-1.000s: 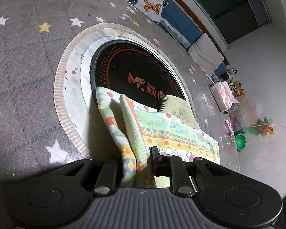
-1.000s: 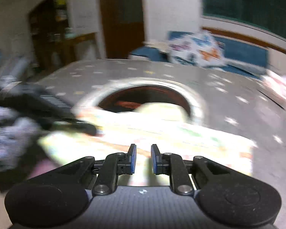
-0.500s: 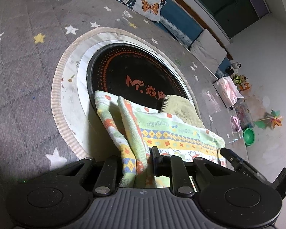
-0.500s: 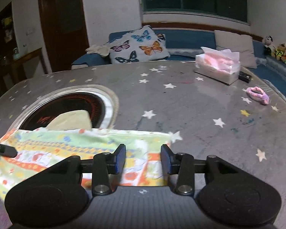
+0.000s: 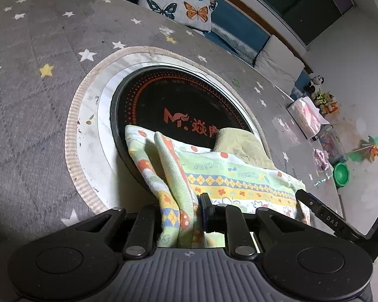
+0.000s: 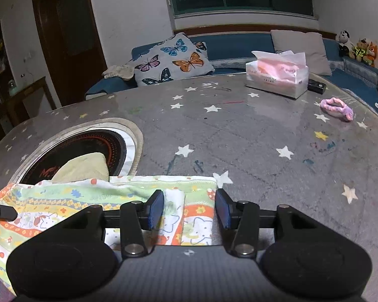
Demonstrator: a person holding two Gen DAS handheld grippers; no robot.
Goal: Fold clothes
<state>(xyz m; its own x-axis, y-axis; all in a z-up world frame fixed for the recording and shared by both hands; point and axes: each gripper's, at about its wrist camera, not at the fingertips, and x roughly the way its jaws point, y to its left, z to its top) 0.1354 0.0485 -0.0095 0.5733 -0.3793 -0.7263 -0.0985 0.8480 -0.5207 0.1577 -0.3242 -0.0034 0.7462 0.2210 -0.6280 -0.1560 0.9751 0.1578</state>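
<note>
Left gripper (image 5: 189,211) is clamped on a bunched edge of the patterned cloth (image 5: 229,176) — fabric rises in two upright folds between the fingers. The cloth, pale green with orange and yellow bands and cartoon prints, lies spread on the grey star-print tablecloth (image 5: 32,80), its far edge overlapping the black round hotplate (image 5: 168,100) set into the table. A folded olive-yellow towel (image 5: 242,146) sits on the hotplate, touching the cloth's far side.

Right gripper (image 6: 189,209) — fingers spread wide, straddling the cloth's corner region (image 6: 189,201); the blue pads (image 6: 155,209) stand either side of a raised crease, not pinching it. In the left wrist view the right gripper's finger (image 5: 322,211) shows at the cloth's right end.

Further across the table: tissue pack (image 6: 277,78), pink scrunchie (image 6: 336,108). Butterfly cushion (image 6: 174,60) on the blue sofa (image 6: 234,45) behind.
</note>
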